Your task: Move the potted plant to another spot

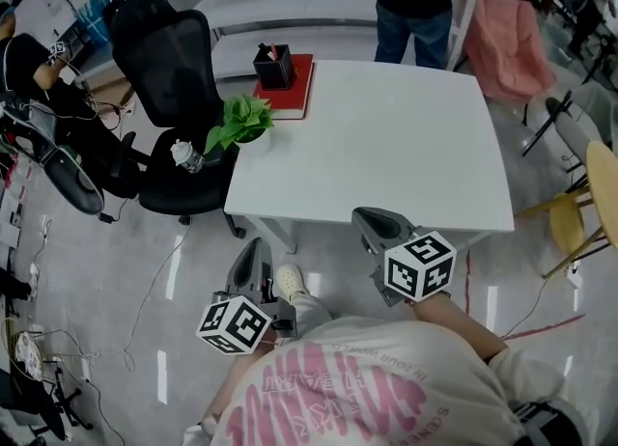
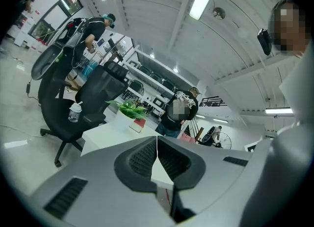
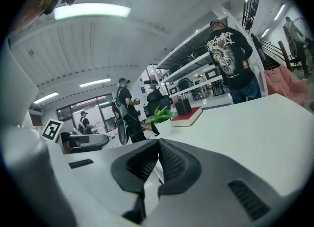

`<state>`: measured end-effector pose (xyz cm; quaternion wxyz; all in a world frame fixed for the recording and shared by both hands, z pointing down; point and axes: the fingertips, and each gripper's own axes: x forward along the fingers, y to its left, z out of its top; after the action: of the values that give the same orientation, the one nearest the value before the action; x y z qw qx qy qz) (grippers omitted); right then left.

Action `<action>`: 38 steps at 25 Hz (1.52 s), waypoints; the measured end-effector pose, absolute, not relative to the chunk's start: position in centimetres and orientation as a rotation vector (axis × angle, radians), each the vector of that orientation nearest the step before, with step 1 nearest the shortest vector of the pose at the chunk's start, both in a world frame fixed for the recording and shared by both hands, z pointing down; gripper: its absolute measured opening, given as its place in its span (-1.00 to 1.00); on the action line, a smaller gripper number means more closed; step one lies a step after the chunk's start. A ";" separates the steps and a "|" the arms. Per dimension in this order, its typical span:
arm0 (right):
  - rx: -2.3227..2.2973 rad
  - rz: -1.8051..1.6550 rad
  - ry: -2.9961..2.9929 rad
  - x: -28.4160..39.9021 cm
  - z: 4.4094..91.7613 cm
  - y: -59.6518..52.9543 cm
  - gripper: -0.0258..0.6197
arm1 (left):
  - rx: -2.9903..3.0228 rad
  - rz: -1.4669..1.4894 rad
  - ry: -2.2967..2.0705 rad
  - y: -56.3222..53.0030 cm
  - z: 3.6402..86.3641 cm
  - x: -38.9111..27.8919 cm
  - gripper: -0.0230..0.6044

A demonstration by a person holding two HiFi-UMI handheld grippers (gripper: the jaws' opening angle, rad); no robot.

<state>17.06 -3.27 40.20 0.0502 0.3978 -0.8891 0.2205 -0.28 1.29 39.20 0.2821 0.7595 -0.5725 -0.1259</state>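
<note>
The fingers (image 2: 141, 158) of the left gripper (image 1: 257, 245) are pressed together tip to tip with nothing between them; the fingers (image 3: 172, 164) of the right gripper (image 1: 366, 215) are likewise closed and empty. Little writing can be read; each gripper carries a cube with black-and-white square markers (image 1: 421, 264); the pink lettering on the person's pale shirt (image 1: 328, 386) is upside down and too warped to read; a standing person's black shirt (image 3: 226, 49) bears a pale graphic, not legible. Both grippers are held low in front of the person's body, pointing toward the white table (image 1: 386, 145) and dipping slightly; the right one has its tip at the table's near edge; the left one is off the table's near-left corner, over the floor and just beside a shoe (image 1: 291, 282). The potted plant (image 1: 241, 124) stands on the table's far-left corner, well apart from both grippers, just beside a red book (image 1: 294, 89) with a black box (image 1: 274, 66) on it; a black office chair (image 1: 174, 77) is next to that corner.
</note>
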 end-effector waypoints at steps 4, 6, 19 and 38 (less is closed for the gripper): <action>1.273 0.702 -2.626 18.4 41.3 -3.5 -0.88 | 2.067 -0.301 -1.524 1.3 39.4 0.7 -0.85; 1.292 0.730 -2.599 18.8 41.9 -3.6 -0.87 | 2.086 -0.271 -1.520 1.3 39.6 1.1 -0.85; 1.338 0.796 -2.526 20.5 43.5 -4.2 -0.88 | 2.050 -0.232 -1.493 0.1 41.0 1.9 -0.85; 1.322 0.767 -2.495 20.4 44.3 -3.4 -0.88 | 2.050 -0.226 -1.487 0.4 41.4 1.8 -0.85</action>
<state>20.40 -3.44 44.29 0.1076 0.4491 -0.8478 0.2606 1.76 0.43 41.44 0.2949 0.7705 -0.5587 -0.0849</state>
